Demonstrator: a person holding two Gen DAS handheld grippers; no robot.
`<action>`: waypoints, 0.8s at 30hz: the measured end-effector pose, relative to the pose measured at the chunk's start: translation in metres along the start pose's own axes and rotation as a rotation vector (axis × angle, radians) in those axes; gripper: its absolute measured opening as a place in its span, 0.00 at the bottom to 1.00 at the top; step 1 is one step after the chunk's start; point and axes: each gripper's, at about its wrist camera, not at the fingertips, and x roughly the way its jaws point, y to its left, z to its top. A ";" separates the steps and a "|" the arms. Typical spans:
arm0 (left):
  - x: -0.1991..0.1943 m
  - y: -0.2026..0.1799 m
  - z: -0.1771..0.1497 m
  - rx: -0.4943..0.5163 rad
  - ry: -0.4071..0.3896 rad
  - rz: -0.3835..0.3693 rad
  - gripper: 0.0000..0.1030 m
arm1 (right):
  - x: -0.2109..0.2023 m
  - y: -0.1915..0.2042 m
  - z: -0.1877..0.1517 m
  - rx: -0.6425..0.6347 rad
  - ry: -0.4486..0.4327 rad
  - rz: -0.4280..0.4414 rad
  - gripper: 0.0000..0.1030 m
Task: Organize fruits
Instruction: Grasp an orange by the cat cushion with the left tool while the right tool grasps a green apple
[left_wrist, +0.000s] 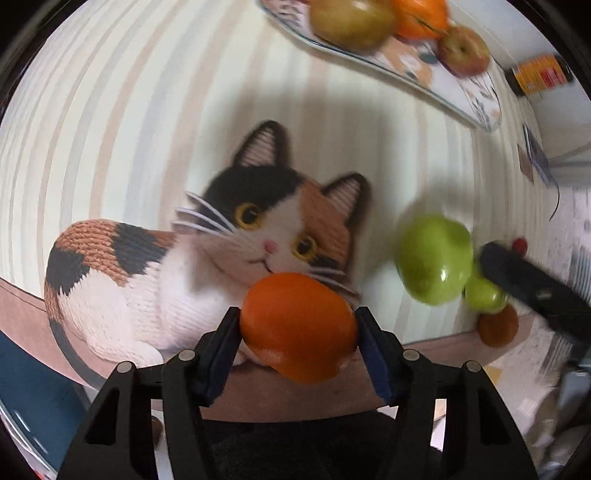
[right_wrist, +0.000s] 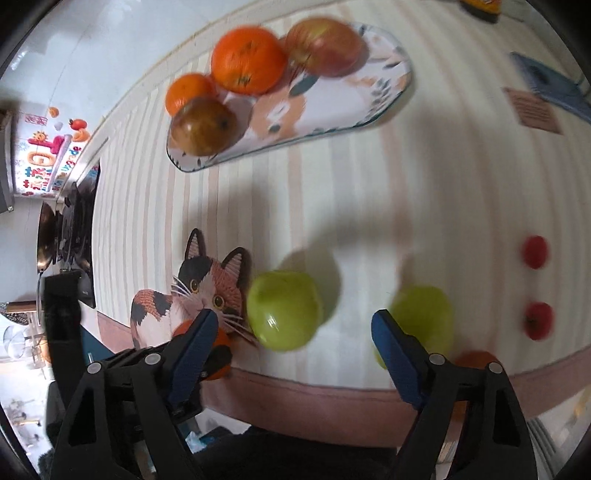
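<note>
My left gripper (left_wrist: 298, 325) is shut on an orange (left_wrist: 295, 328), held over the near table edge by the cat picture (left_wrist: 207, 266). That orange also shows in the right wrist view (right_wrist: 221, 341). My right gripper (right_wrist: 291, 325) is open and empty, above the near edge. Two green apples lie there, one (right_wrist: 282, 310) between its fingers and one (right_wrist: 424, 317) behind the right finger. A patterned tray (right_wrist: 354, 103) at the far side holds two oranges (right_wrist: 247, 59), a red apple (right_wrist: 325, 46) and a brownish apple (right_wrist: 203, 127).
Two small red fruits (right_wrist: 535, 251) and another orange (right_wrist: 476, 360) lie at the right on the striped cloth. A dark phone-like object (right_wrist: 546, 77) and a card (right_wrist: 533, 110) lie at the far right. A stove with a pan (right_wrist: 48, 240) stands left of the table.
</note>
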 end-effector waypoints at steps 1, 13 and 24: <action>0.000 0.004 0.002 -0.008 0.006 -0.017 0.59 | 0.007 0.002 0.002 -0.003 0.013 -0.003 0.83; -0.002 -0.002 0.016 0.015 -0.015 -0.016 0.58 | 0.038 0.020 0.001 -0.071 0.069 -0.045 0.58; -0.016 -0.019 0.030 0.040 -0.047 -0.011 0.57 | 0.015 0.003 0.014 -0.008 0.025 -0.005 0.57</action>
